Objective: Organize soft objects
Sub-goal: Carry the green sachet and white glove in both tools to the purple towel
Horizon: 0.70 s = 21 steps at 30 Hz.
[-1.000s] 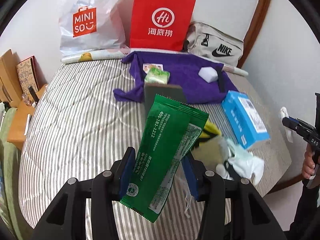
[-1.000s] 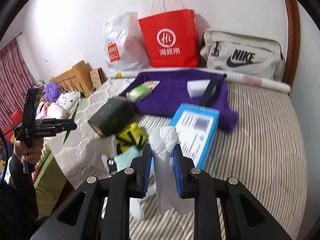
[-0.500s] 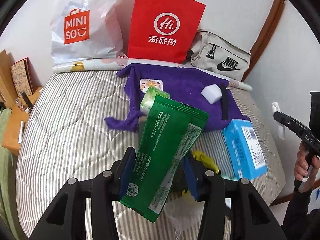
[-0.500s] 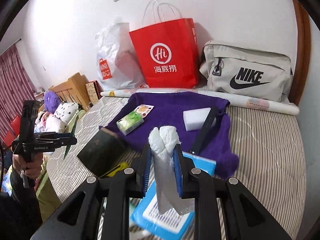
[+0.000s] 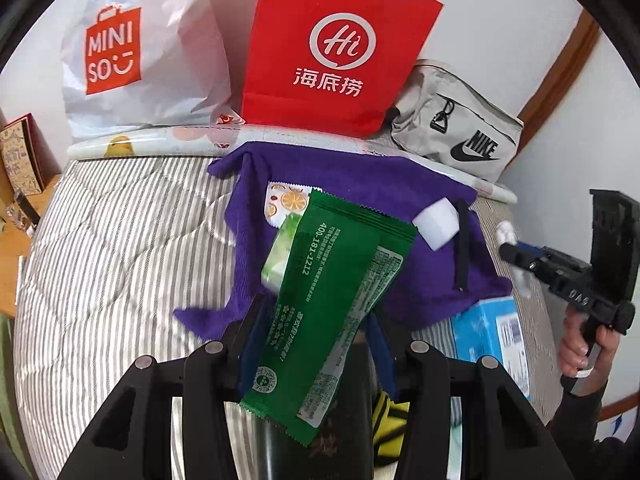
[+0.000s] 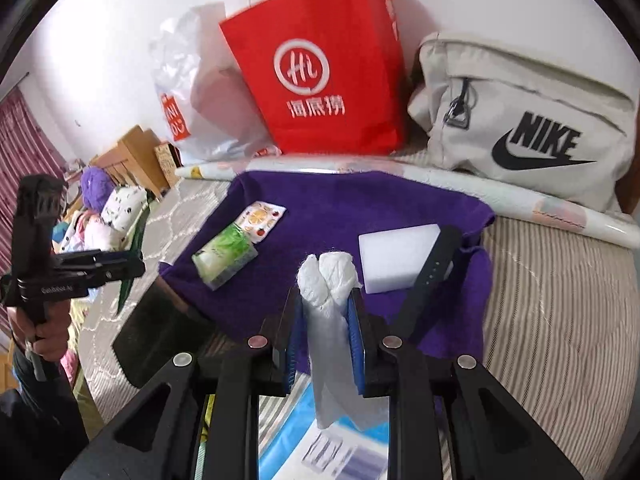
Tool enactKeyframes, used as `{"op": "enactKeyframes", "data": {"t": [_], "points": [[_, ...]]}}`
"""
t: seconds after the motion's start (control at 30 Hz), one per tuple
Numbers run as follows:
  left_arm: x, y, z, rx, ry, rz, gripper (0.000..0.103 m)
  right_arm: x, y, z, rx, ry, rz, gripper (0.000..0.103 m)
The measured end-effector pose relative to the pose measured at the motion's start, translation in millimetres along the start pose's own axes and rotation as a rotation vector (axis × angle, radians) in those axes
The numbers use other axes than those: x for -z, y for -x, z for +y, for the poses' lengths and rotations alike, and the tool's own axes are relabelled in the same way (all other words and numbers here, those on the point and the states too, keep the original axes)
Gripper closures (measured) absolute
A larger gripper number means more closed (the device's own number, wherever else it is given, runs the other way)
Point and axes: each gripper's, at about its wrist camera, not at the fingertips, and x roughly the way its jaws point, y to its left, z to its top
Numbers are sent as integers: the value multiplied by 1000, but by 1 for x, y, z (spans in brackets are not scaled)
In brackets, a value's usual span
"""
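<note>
left gripper (image 5: 316,320): jaws part open, clamped on green packet (image 5: 328,312), held above near edge of purple towel (image 5: 420,272).
right gripper (image 6: 326,328): narrow, pinching white cloth (image 6: 328,304).
handling: both seem light and soft; packet slippery, grip at middle.
views: only right view shows plush toys (image 6: 116,216) far left.

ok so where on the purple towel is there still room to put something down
Free: the purple towel's middle, between the fruit-print sachet and the white foam block, up to the rolled mat. Crowded: the green tissue pack on its left, the black strap on its right.
</note>
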Motion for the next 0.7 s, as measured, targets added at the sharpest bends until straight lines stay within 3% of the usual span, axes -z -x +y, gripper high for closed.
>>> {"op": "enactKeyframes", "data": {"t": [0.33, 0.5, 0.7], "points": [[-30, -32, 3, 32, 47, 47, 58, -6, -58, -5, 9, 68, 164, 81], [-47, -47, -2, 62, 73, 60, 58, -2, -69, -4, -1, 79, 206, 81], [-61, -71, -17, 39, 52, 86, 58, 1, -81, -7, 16, 78, 258, 80]]}}
